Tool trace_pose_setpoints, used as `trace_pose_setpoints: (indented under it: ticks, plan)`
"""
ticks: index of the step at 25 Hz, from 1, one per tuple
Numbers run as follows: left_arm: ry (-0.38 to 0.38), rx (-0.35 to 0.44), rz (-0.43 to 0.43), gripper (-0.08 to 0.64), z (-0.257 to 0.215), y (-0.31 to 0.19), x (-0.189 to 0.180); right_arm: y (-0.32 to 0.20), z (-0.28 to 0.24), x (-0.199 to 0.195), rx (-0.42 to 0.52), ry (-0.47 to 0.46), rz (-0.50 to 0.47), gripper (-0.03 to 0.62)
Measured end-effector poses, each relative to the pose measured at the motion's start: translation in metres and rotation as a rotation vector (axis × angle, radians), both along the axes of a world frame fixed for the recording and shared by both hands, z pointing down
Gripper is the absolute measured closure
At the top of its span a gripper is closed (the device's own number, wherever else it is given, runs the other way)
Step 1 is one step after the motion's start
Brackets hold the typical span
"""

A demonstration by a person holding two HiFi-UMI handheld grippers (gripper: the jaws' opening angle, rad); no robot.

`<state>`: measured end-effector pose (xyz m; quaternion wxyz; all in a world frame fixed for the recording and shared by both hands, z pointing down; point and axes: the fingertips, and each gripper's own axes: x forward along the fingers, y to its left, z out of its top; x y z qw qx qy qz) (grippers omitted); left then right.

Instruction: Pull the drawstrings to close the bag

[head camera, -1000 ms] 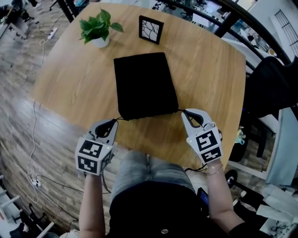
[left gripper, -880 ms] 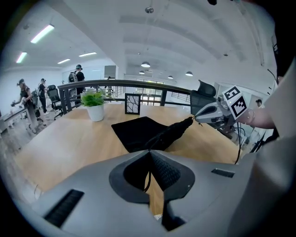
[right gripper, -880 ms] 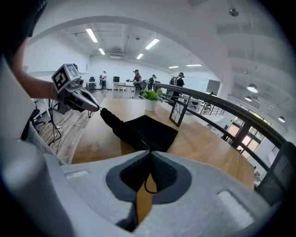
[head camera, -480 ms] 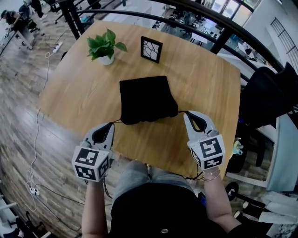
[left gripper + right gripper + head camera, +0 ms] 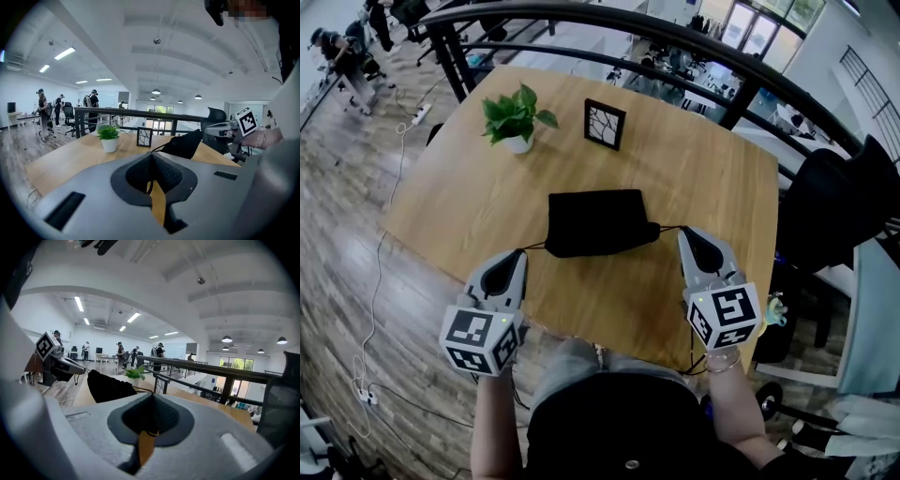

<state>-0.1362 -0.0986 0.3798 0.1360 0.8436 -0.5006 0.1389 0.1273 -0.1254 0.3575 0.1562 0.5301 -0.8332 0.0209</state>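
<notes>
head view looked steeply down from above table (image 5: 469,187). each gripper view sat close behind own jaws, faced near-level across table from opposite sides; all three shared bag (image 5: 595,220), plant (image 5: 517,117).

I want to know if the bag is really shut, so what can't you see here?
- Mouth of the bag: head view, all black and too small to tell if it is fully closed.
- Ends of the drawstrings: left gripper view and right gripper view, pinched inside the shut left claw and right claw.
- Under the bag: head view, the bag itself hides it.
- Near edge of the table: head view, partly behind both claws.
</notes>
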Motion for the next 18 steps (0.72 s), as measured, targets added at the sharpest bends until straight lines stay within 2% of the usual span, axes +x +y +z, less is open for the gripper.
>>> trace_pose_setpoints:
  ticks: [7, 18]
  plan:
    - [0.062, 0.066, -0.042, 0.543, -0.026, -0.006, -0.004, -0.006, -0.028, 0.002, 0.064, -0.062, 0.021, 0.591]
    - [0.094, 0.148, -0.089, 0.543, -0.057, -0.013, -0.015, -0.011, -0.054, 0.006, 0.108, -0.118, 0.049, 0.591]
